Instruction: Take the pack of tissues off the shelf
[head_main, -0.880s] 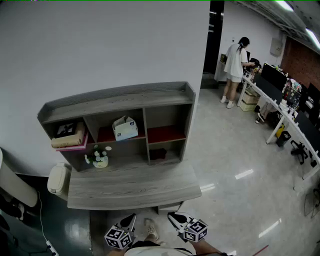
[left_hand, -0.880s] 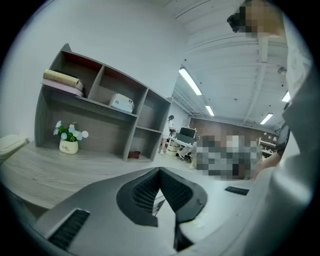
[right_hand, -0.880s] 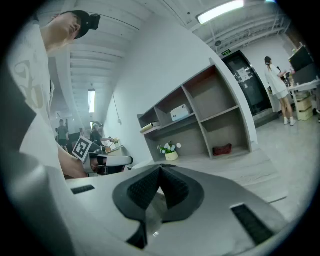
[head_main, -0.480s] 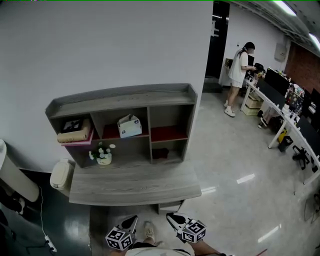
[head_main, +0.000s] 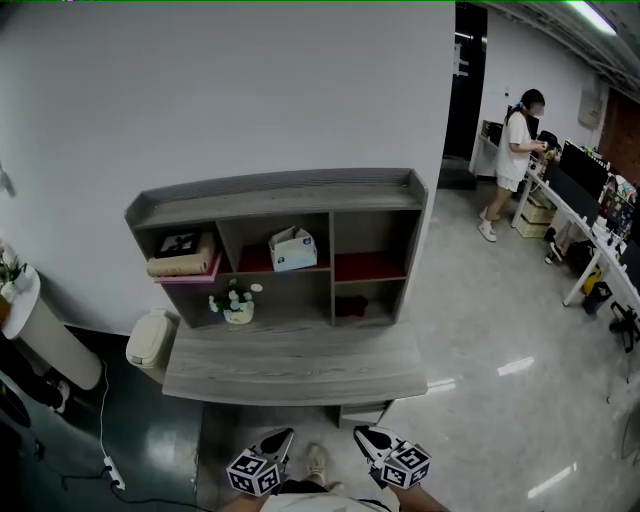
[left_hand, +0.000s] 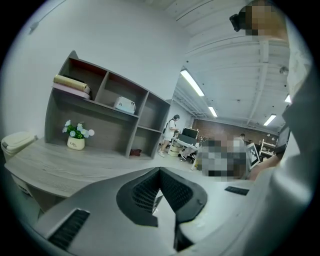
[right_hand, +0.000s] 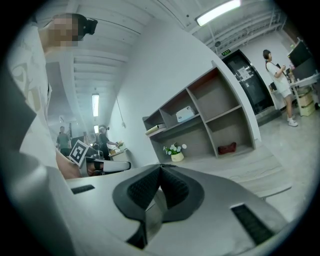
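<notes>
A pale blue-white pack of tissues (head_main: 293, 249) lies in the upper middle compartment of the grey wooden shelf unit (head_main: 280, 190) against the wall; it also shows as the pack of tissues (left_hand: 125, 105) and the pack of tissues (right_hand: 185, 114) in the two gripper views. Both grippers hang low at the bottom of the head view, well in front of the shelf's desk board. The left gripper (head_main: 279, 441) and the right gripper (head_main: 368, 440) are both shut with nothing between their jaws, as seen on the left gripper (left_hand: 159, 172) and the right gripper (right_hand: 160, 170).
A small pot of white flowers (head_main: 236, 302) stands under the tissues. Folded cloth (head_main: 180, 265) fills the upper left compartment, and a dark red item (head_main: 349, 308) sits at lower right. A white bin (head_main: 149, 338) stands left of the desk board (head_main: 300, 365). A person (head_main: 516, 150) stands by desks far right.
The head view has swung left, so the shelf unit and the distant person now sit further right in the picture. Both grippers stay low and shut.
</notes>
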